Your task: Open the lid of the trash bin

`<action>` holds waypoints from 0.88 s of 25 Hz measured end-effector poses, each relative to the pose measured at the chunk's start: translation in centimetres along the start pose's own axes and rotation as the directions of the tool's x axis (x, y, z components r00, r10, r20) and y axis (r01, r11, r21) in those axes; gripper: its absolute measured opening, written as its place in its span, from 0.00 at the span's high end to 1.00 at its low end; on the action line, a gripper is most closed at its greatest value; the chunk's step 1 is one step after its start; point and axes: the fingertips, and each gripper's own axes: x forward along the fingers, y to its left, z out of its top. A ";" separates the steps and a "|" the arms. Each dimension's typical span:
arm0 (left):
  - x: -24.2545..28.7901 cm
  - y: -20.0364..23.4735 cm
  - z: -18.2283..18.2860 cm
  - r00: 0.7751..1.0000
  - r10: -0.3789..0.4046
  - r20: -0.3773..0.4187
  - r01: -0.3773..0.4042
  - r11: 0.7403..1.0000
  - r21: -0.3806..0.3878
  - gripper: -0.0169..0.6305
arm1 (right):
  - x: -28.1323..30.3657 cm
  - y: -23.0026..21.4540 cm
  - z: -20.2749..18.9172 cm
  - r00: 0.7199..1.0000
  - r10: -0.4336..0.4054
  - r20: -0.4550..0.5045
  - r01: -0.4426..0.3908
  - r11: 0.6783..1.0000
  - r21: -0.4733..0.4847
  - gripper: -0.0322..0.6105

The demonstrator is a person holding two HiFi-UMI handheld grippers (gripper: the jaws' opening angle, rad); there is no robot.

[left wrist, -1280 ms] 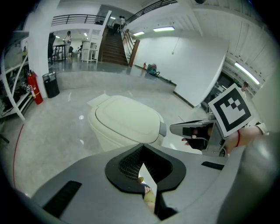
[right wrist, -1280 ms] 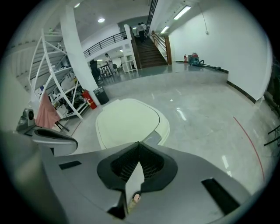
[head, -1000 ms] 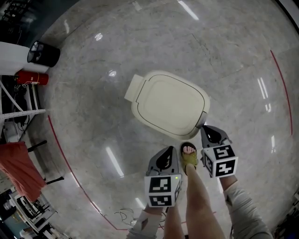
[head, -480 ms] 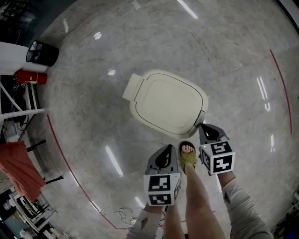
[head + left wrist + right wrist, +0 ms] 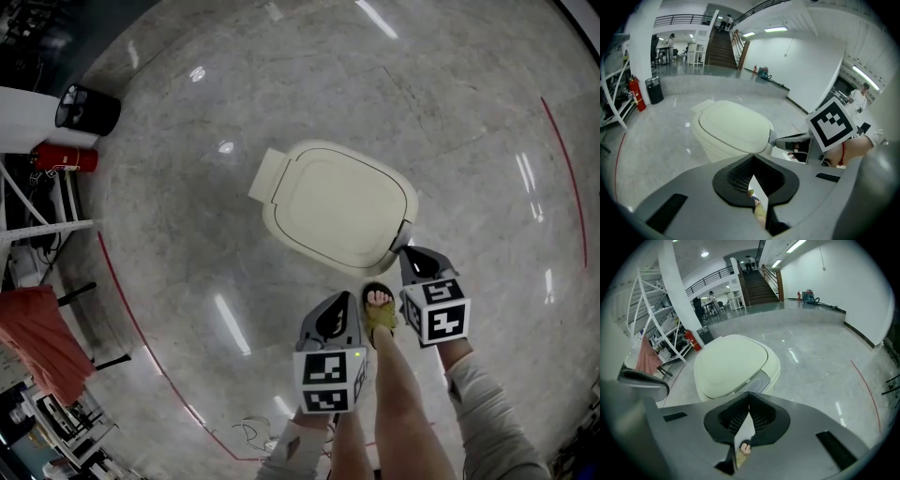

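left gripper (image 5: 752, 162), right gripper (image 5: 749, 395): fingers (image 5: 733, 180) together

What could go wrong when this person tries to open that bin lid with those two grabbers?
The lid lies shut and smooth; the right gripper, jaws together, points at its small grey front tab and could slip off. The bin stands free on a glossy floor, so a push might slide it. The sandalled foot, between the left gripper and the right one, could get knocked.

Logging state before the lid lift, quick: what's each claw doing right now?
Left claw: closed, holding nothing.
Right claw: closed, holding nothing.
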 end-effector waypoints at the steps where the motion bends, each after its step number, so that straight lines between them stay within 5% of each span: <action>1: 0.0 0.0 0.0 1.000 0.001 0.001 -0.001 1.000 -0.001 0.97 | 0.0 0.0 0.0 1.000 -0.001 0.001 0.001 1.000 -0.002 0.94; 22: -0.4 -0.1 0.6 1.000 0.008 0.003 -0.008 1.000 -0.003 0.97 | 0.1 0.0 0.3 1.000 0.003 0.012 -0.003 1.000 0.011 0.94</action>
